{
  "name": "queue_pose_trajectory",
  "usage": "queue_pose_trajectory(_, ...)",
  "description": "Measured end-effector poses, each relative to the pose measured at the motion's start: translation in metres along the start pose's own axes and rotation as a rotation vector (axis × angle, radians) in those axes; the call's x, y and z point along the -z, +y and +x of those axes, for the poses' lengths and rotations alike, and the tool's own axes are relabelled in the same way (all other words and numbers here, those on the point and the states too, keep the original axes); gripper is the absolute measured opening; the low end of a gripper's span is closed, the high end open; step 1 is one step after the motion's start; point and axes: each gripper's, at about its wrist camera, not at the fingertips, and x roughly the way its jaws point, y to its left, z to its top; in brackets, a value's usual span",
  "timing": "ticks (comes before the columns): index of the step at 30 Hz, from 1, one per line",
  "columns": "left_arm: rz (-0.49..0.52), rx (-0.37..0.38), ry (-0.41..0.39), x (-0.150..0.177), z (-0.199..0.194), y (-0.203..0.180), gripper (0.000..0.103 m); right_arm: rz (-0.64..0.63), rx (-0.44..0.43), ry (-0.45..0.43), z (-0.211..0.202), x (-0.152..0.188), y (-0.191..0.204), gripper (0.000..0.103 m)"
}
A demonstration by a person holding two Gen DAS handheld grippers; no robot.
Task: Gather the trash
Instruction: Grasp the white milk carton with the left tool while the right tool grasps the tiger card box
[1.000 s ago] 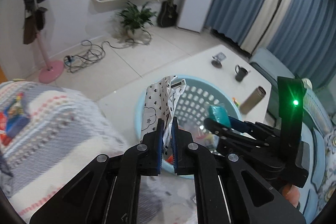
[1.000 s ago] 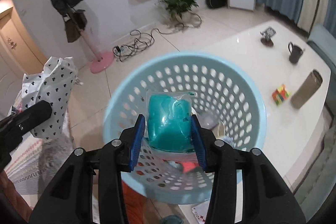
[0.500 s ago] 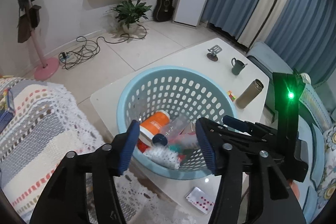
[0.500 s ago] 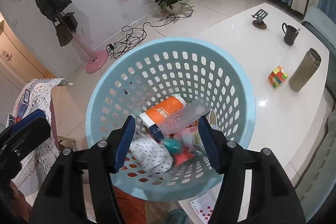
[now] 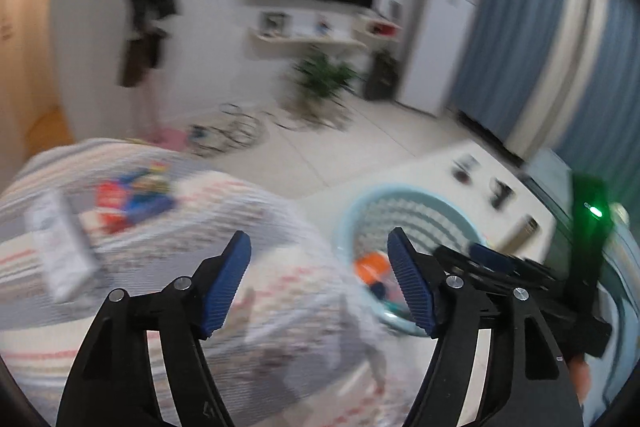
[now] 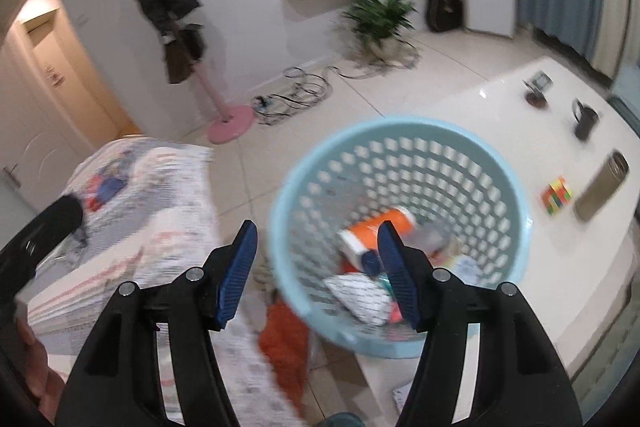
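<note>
Between your left gripper's point(image 5: 319, 277) pads nothing is held; its jaws are opening and already stand wide. Your right gripper point(image 6: 317, 269) is the same, jaws well apart and empty, framing the near wall of the basket point(image 6: 516, 227). Use that basket as your landmark. Inside it lie an orange-and-white bottle point(image 6: 366, 231), a heart-print wrapper point(image 6: 356, 293) and a few smaller scraps, so the trash gathered so far is in place. Past the basket, on the white table point(image 6: 500, 95), stand a mug point(image 6: 585, 123), a flask point(image 6: 600, 187) and a colour cube point(image 6: 557, 195); those look like keepers, not trash. On the basket's other side, the striped bedspread point(image 5: 132, 255) carries a red-and-blue item point(image 5: 132, 193) and a pale flat packet point(image 5: 60, 255), both blurred.

I judge you are between drops, seeking the next piece. Your next move calls for choosing one item on the bedspread, lining up the open left jaws over it, and closing only once it sits squarely between the pads.
</note>
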Motion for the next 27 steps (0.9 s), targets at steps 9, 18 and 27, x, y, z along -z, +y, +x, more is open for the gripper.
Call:
queue_pose_trajectory(9, -0.219, -0.444, -0.048, -0.008, -0.025, 0.106, 0.083, -0.216, -0.108, -0.039, 0.002, 0.01, 0.116, 0.064)
queue_pose_trajectory(18, -0.346, -0.488, 0.152, -0.002, 0.027, 0.166, 0.083, -0.434, -0.102, -0.047, 0.029, 0.007, 0.173, 0.065)
queue_pose_trajectory(27, -0.372, -0.46, 0.207, 0.003, 0.048, 0.193, 0.067, -0.643, -0.113, 0.006, 0.071, -0.011, 0.207, 0.075)
